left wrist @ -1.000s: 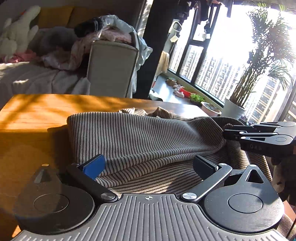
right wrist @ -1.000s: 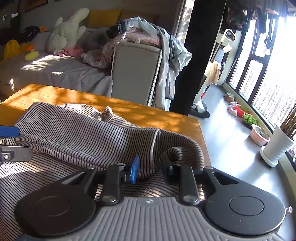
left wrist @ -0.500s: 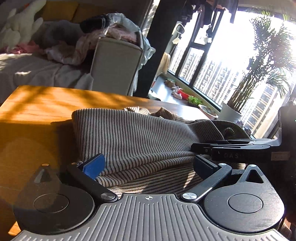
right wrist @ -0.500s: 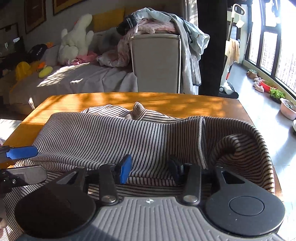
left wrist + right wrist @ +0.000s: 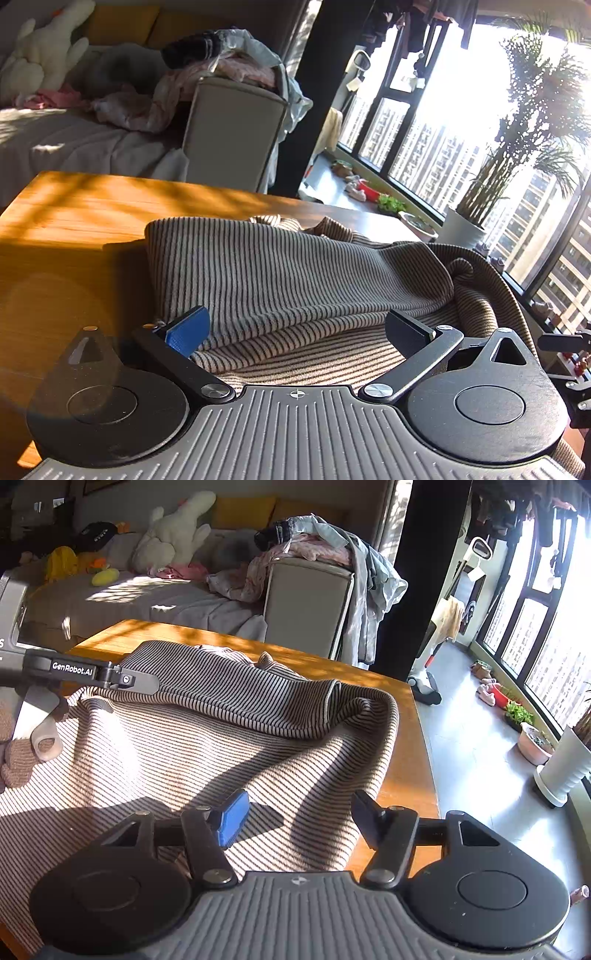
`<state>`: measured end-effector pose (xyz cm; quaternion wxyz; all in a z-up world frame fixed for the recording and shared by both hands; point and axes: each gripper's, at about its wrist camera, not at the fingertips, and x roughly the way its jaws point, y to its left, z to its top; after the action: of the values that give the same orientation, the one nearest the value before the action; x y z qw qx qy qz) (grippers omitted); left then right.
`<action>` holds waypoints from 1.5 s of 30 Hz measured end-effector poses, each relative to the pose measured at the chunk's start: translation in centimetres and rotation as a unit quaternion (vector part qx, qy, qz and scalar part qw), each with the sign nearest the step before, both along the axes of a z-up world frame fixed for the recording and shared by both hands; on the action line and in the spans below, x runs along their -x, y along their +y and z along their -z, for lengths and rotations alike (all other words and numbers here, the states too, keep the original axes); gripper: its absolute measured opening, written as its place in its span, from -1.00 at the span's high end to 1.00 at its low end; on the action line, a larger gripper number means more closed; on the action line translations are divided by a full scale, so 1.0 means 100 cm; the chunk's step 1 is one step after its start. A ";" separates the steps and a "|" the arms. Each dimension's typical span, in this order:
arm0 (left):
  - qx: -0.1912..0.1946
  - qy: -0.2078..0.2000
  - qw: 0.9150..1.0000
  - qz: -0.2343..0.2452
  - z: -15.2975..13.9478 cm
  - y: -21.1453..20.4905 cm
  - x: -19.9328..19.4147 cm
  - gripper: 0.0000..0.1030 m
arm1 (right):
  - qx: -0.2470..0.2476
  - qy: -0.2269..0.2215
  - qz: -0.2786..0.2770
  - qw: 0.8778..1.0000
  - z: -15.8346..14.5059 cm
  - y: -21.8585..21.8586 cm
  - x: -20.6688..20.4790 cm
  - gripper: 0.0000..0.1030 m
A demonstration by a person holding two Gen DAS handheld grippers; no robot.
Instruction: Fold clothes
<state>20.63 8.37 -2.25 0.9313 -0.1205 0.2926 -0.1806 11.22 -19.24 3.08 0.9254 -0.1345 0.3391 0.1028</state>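
Observation:
A beige garment with thin dark stripes [image 5: 295, 273] lies on the wooden table [image 5: 74, 229], its far part folded over toward me. It also shows in the right wrist view [image 5: 207, 738]. My left gripper [image 5: 295, 328] is open and empty, low over the garment's near fold. My right gripper [image 5: 299, 819] is open and empty, raised above the garment's right side near the table's right edge. The left gripper also shows in the right wrist view [image 5: 88, 674], over the garment's left end.
A grey sofa [image 5: 147, 602] with a white plush toy [image 5: 170, 535] and a grey armchair [image 5: 306, 602] piled with clothes stand behind the table. To the right are the floor, potted plants [image 5: 465, 225] and tall windows.
My right gripper opened, let go of the garment's folded edge and pulled back and up. The folded layer now lies on the garment. My left gripper stayed open and barely moved.

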 end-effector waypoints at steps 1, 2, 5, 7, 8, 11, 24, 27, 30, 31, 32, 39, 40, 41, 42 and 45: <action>0.000 0.000 1.000 0.000 0.000 0.000 0.000 -1.00 | 0.001 0.008 0.006 1.000 0.005 -0.002 0.006 -0.42; 0.000 0.000 1.000 0.000 0.000 0.000 0.001 -1.00 | 0.003 0.014 0.012 1.000 0.011 -0.004 0.011 -0.44; 0.001 -0.001 1.000 -0.001 0.000 0.000 0.003 -1.00 | -0.021 0.010 0.032 0.999 0.021 -0.013 0.022 -0.38; 0.002 -0.001 1.000 -0.002 0.000 0.000 0.004 -1.00 | -0.044 0.012 0.040 0.998 0.020 -0.017 0.022 0.38; 0.003 -0.001 1.000 -0.002 0.000 0.001 0.004 -1.00 | -0.046 0.010 0.043 0.998 0.019 -0.017 0.021 0.71; 0.004 -0.002 1.000 -0.005 0.000 0.002 0.007 -1.00 | -0.040 -0.002 0.043 0.998 0.013 -0.015 0.021 0.88; 0.017 -0.001 1.000 -0.011 -0.002 0.008 0.012 -1.00 | -0.047 -0.106 0.075 0.990 -0.074 -0.039 0.009 0.91; 0.020 -0.001 1.000 -0.011 -0.001 0.009 0.012 -1.00 | -0.046 -0.117 0.056 0.990 -0.094 -0.024 -0.008 0.92; 0.024 -0.002 1.000 -0.011 -0.001 0.010 0.012 -1.00 | -0.045 -0.128 0.038 0.990 -0.115 -0.009 -0.025 1.00; 0.025 -0.002 1.000 -0.011 -0.001 0.011 0.011 -1.00 | -0.045 -0.132 0.031 0.990 -0.121 -0.004 -0.030 1.00; 0.027 -0.002 1.000 -0.011 -0.001 0.012 0.012 -1.00 | -0.044 -0.136 0.025 0.989 -0.128 0.001 -0.036 1.00; 0.039 -0.003 0.999 -0.010 0.000 0.016 0.012 -1.00 | -0.042 -0.162 -0.019 0.986 -0.176 0.036 -0.074 0.97; 0.042 -0.003 0.999 -0.010 0.000 0.016 0.012 -1.00 | -0.042 -0.166 -0.025 0.985 -0.182 0.041 -0.080 0.96; 0.045 -0.002 0.999 -0.010 0.000 0.017 0.012 -1.00 | -0.036 -0.159 -0.029 0.986 -0.178 0.040 -0.078 0.85; 0.046 -0.002 0.999 -0.009 0.000 0.017 0.011 -1.00 | -0.029 -0.147 -0.030 0.988 -0.167 0.034 -0.071 0.67; 0.046 -0.001 0.999 -0.009 0.000 0.017 0.011 -1.00 | 0.000 -0.125 -0.020 0.992 -0.130 0.005 -0.038 0.12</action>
<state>19.57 10.08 -2.24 0.9266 -0.1658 0.2819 -0.1859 15.05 -18.75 16.11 0.9583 -0.1525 0.2183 0.1036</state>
